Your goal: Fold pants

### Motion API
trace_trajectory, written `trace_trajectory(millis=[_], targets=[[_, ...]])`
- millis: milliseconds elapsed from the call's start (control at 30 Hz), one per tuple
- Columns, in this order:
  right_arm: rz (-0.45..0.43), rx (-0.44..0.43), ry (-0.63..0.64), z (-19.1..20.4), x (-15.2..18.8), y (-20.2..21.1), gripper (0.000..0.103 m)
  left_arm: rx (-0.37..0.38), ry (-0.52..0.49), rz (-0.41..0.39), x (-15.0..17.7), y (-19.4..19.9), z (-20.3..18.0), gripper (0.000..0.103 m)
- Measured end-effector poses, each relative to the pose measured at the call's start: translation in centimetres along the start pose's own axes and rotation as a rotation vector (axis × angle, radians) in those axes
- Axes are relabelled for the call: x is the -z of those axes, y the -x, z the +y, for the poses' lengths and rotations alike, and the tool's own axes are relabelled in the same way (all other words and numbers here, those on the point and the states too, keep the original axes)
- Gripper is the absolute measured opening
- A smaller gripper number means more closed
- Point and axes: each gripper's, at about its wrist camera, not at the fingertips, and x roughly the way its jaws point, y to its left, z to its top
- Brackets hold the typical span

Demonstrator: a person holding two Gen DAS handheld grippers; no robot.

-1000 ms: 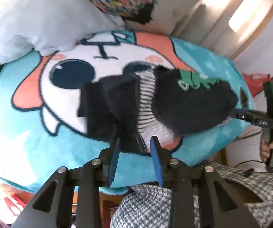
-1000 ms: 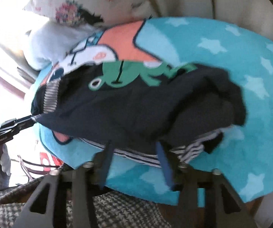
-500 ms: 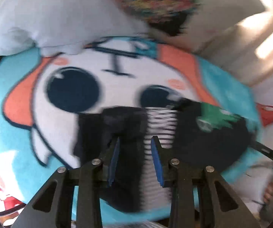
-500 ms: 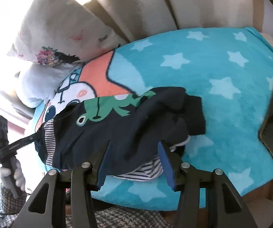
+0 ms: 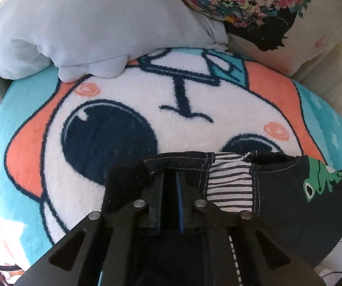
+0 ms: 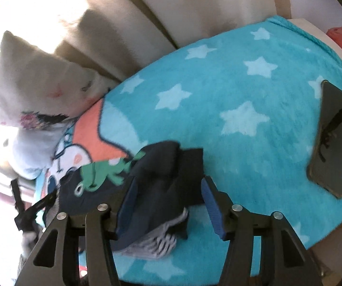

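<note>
The small dark navy pants with striped lining lie on the turquoise fleece blanket. The left gripper is pinched shut on the waistband for folding. The right gripper is opening, pads straddling the leg cuffs untouched.

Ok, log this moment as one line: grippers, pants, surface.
left gripper: shut on pants waistband | right gripper: opening, astride pants' other end | surface: star blanket | phone: beside, untouched
</note>
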Motion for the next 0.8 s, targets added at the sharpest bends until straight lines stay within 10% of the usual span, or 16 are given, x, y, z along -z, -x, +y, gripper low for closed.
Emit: trace_trajectory(millis=[133,200,300,367,467,800], targets=[[0.034,-0.039,-0.036,-0.4,-0.5,-1.8,0.055,0.074,0.054,0.014,-0.2,0.1,1.4,0.01],[0.023,-0.088,-0.048,-0.1,-0.4,-0.9,0.022,0.119,0.094,0.022,-0.4,0.0,2.4,0.01],[0.015,-0.249,-0.068,0.5,-0.2,1.6,0.022,0.168,0.135,0.028,-0.5,-0.1,3.6,0.01],[0.023,-0.326,-0.081,0.2,0.5,2.9,0.022,0.181,0.136,0.023,-0.2,0.0,4.4,0.01],[0.002,-0.232,-0.068,-1.3,2.0,4.0,0.066,0.175,0.13,0.014,-0.1,0.4,4.6,0.01],[0.039,-0.143,0.04,-2.5,5.4,1.9,0.061,0.162,0.131,0.026,-0.4,0.0,3.6,0.01]])
